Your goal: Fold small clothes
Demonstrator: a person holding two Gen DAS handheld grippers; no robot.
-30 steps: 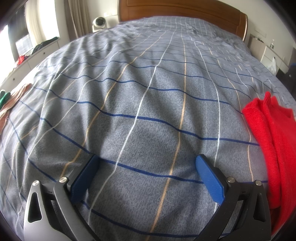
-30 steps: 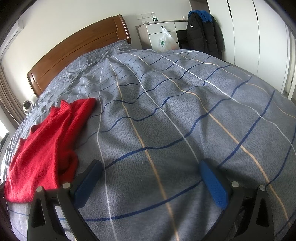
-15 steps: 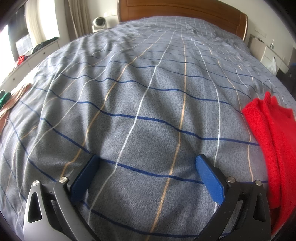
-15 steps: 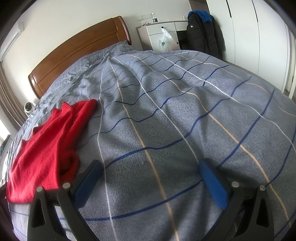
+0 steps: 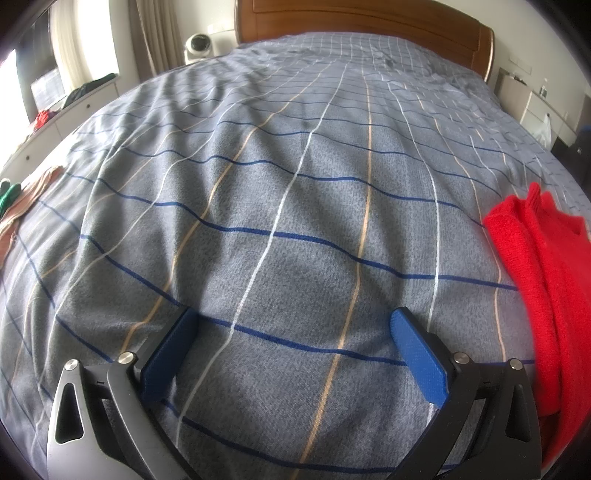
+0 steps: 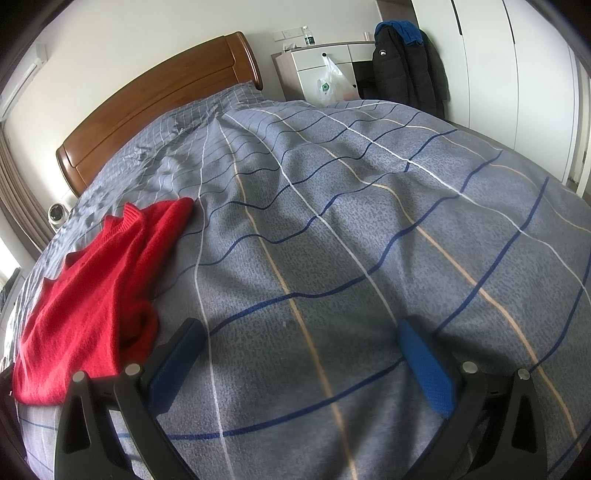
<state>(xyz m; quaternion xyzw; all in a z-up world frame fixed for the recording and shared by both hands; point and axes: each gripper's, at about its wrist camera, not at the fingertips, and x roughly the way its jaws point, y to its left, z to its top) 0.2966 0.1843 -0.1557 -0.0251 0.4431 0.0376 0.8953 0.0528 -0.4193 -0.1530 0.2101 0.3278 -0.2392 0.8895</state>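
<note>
A red knit sweater (image 6: pixel 96 291) lies folded on the grey checked bedspread (image 6: pixel 332 221), at the left in the right wrist view; it also shows at the right edge of the left wrist view (image 5: pixel 543 280). My left gripper (image 5: pixel 293 325) is open and empty over bare bedspread, left of the sweater. My right gripper (image 6: pixel 301 332) is open and empty over bare bedspread, its left finger (image 6: pixel 177 358) close beside the sweater's near corner.
A wooden headboard (image 5: pixel 369 18) stands at the far end. More clothes (image 5: pixel 22 206) lie at the bed's left edge. A white cabinet (image 6: pixel 325 70), a hanging dark jacket (image 6: pixel 406 66) and wardrobe doors (image 6: pixel 517 74) stand to the right.
The right wrist view has shifted slightly, so the red sweater sits a little further right and higher in it. The left gripper has not moved. Both stay open.
</note>
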